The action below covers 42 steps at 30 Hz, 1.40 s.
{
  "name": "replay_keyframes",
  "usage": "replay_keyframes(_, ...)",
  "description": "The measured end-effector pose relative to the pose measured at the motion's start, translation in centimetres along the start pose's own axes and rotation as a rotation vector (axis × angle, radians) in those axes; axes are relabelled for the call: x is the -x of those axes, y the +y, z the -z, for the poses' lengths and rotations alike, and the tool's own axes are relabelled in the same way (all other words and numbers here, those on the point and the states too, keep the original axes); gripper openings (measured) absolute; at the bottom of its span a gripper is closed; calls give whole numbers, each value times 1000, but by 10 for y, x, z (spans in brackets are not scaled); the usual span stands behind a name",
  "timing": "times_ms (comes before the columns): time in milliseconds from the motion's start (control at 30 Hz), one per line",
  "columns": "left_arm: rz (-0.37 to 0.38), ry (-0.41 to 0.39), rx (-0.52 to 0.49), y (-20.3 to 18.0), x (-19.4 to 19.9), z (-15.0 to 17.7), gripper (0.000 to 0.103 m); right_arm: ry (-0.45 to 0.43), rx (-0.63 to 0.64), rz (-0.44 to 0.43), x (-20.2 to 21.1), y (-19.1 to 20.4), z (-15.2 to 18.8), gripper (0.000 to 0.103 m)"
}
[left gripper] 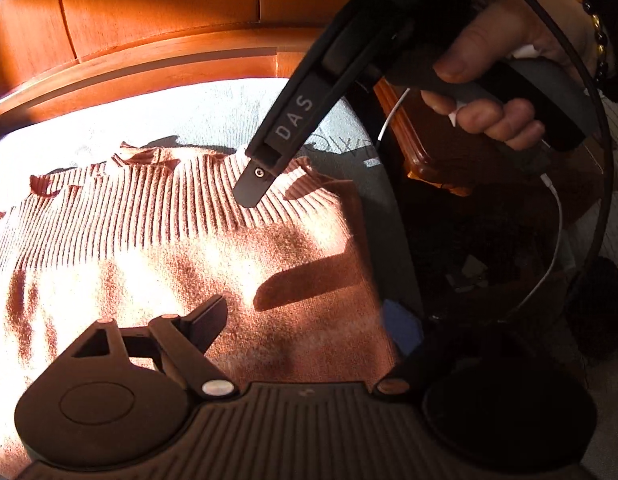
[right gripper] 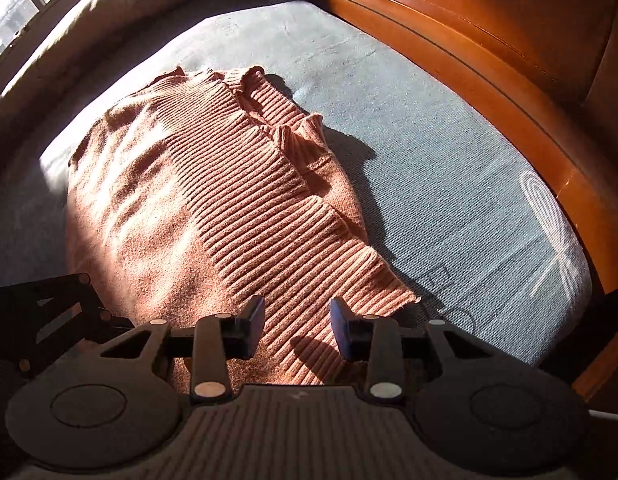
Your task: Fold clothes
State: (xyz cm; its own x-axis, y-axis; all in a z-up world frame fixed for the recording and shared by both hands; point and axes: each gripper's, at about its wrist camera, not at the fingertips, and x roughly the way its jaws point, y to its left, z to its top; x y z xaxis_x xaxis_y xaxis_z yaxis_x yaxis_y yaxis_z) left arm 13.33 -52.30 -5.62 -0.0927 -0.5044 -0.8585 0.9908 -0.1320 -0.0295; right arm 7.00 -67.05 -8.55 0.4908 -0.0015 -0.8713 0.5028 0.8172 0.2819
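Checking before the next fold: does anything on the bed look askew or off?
Nothing damaged. The orange sweater lies on the grey bedcover with its ribbed band running diagonally and its far end bunched and curled, not flat.

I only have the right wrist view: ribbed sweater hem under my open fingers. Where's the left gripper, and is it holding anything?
Observer: The left gripper is open over the sweater's plain knit and is gripping nothing.
Operator: Do my right fingertips touch the fabric?
Observer: In the left wrist view, the right gripper points down at the ribbed band. Its shadow falls apart from the tip, so it is probably lifted, but I cannot confirm contact.
Operator: Is anything trailing behind my handle?
Observer: A white cable hangs from the handle below the hand, off to the side of the sweater.
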Motion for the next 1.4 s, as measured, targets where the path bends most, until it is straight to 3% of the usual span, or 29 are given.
replay_keyframes(200,-68,3,57,25,10,10,85,-34,49,-94,-10,11,-37,40)
replay_keyframes(300,-77,-17,78,45,-3,3,85,12,106,-121,-35,19,-50,40)
replay_keyframes(400,-66,-3,115,53,-12,-2,85,46,139,-90,-49,17,-50,37)
replay_keyframes(600,-38,48,196,58,-27,-6,86,62,189,-38,-35,13,-65,39)
replay_keyframes(700,-56,51,252,65,-17,-3,86,63,176,-65,-27,5,-78,40)
replay_keyframes(933,-190,71,438,98,6,24,86,62,110,-140,-25,14,-87,47)
replay_keyframes(1100,-230,23,611,130,19,47,86,87,145,-209,-44,47,-81,47)
replay_keyframes(1267,-230,0,691,150,11,58,86,143,189,-173,-69,64,-80,47)
replay_keyframes(1400,-250,-31,709,161,23,69,86,138,239,-165,-63,74,-98,48)
